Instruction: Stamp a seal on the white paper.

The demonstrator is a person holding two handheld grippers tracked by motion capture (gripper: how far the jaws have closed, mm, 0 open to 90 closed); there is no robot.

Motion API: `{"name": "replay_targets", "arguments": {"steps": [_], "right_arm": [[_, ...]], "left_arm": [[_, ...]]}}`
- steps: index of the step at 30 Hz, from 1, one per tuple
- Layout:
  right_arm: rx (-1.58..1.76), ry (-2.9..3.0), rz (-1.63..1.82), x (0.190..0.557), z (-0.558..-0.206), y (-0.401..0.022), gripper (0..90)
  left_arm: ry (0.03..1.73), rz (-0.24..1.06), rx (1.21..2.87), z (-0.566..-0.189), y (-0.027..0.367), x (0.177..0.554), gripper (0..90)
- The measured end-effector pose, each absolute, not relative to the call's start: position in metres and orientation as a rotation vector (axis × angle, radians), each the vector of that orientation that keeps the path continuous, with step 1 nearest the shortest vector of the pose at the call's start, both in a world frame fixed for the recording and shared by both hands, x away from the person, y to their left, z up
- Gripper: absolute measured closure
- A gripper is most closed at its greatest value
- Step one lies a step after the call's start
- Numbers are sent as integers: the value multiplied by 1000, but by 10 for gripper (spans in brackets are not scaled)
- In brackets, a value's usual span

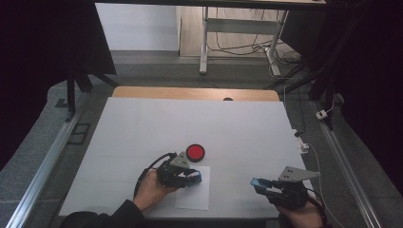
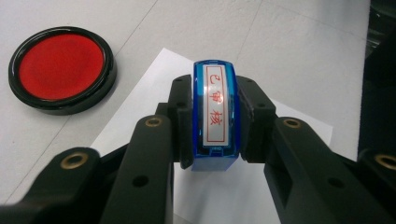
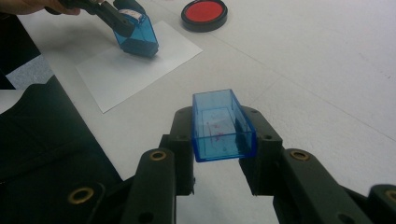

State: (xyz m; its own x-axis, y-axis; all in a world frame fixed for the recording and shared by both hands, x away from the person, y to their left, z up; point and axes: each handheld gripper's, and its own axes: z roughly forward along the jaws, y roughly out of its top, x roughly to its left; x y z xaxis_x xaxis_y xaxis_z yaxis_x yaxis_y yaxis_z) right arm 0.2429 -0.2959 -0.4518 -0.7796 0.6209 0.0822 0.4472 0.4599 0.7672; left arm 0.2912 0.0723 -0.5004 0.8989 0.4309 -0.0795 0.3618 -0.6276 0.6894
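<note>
Down on the white paper sheet (image 1: 194, 192), blue stamp (image 2: 215, 114) clamped in left hand-held gripper (image 1: 194, 178), red ink pad (image 1: 195, 152) just beyond, right hand-held gripper (image 3: 223, 135) clamped on blue stamp cap (image 3: 223, 126) above the surface (image 1: 237, 133).

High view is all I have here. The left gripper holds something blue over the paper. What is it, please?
Observer: A blue stamp, clamped between the jaws of the left gripper. Its white label has red characters.
Operator: Does the stamp touch the paper already?
Observer: In the right gripper view its base looks down on the paper, tilted, though I cannot confirm full contact.
Operator: And the blue thing in the right gripper?
Observer: It is the stamp's clear blue cap, hollow, open end facing away, held by the right gripper above the table.
Operator: Is the ink pad open?
Observer: Yes, the ink pad shows bare red ink in a black rim.
</note>
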Motion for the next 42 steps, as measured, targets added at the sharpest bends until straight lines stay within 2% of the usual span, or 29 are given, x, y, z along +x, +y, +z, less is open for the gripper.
{"name": "replay_targets", "arguments": {"steps": [26, 42], "right_arm": [[930, 2499, 1218, 243, -452, -296, 683], [933, 2502, 1217, 243, -452, -296, 684]], "left_arm": [[597, 90, 2309, -507, 72, 294, 704], [567, 214, 2363, -505, 63, 282, 705]]}}
